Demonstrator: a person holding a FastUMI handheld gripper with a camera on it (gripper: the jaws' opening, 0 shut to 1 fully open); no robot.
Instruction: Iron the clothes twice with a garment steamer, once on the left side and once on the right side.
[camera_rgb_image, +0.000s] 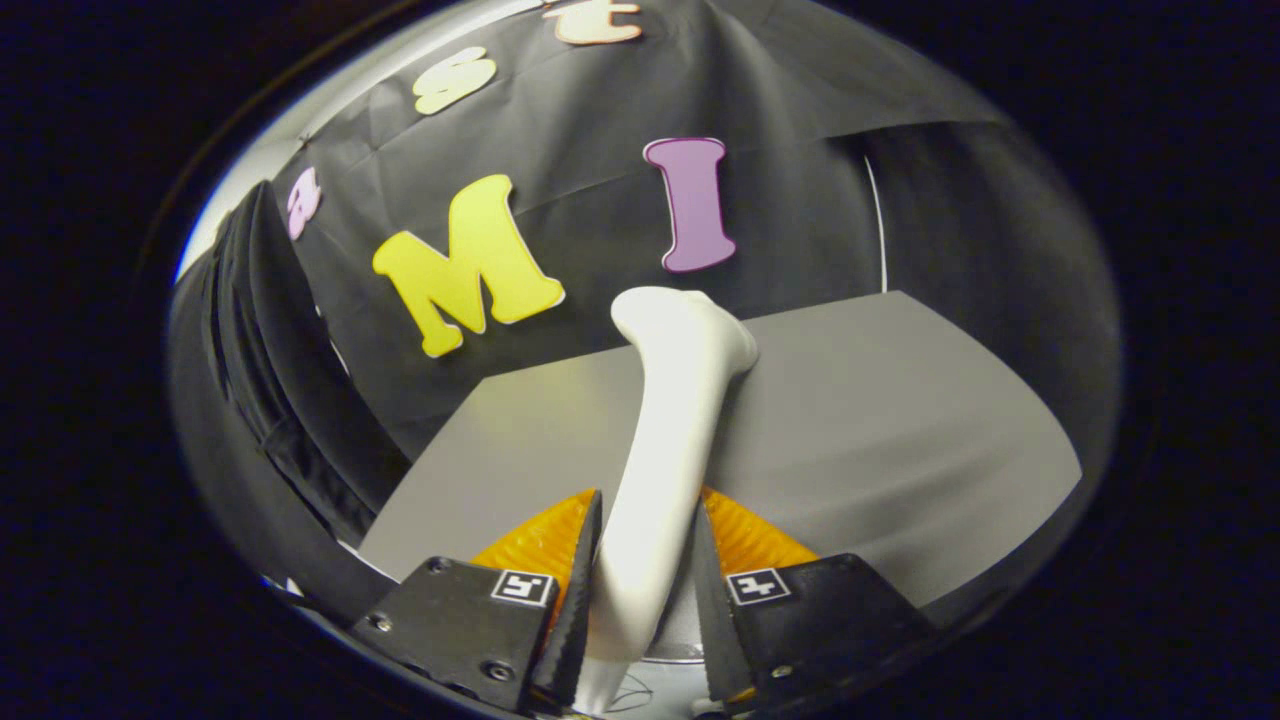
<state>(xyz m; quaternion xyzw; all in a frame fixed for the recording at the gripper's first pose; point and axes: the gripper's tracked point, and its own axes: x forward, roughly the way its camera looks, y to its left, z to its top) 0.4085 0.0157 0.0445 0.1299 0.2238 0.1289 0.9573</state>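
My tongs sit low in the middle of the frame, and I have both fingers pressed against the white handle of the garment steamer, one on each flank, so they are clamped on it. From between the fingers the handle rises and leans a little to the right, ending in a wider head at the middle of the frame, where its tip overlaps the dark booth wall behind. Beyond the fingers a flat grey worktop spreads across the right half. At the left of the frame I see dark fabric hanging in folds.
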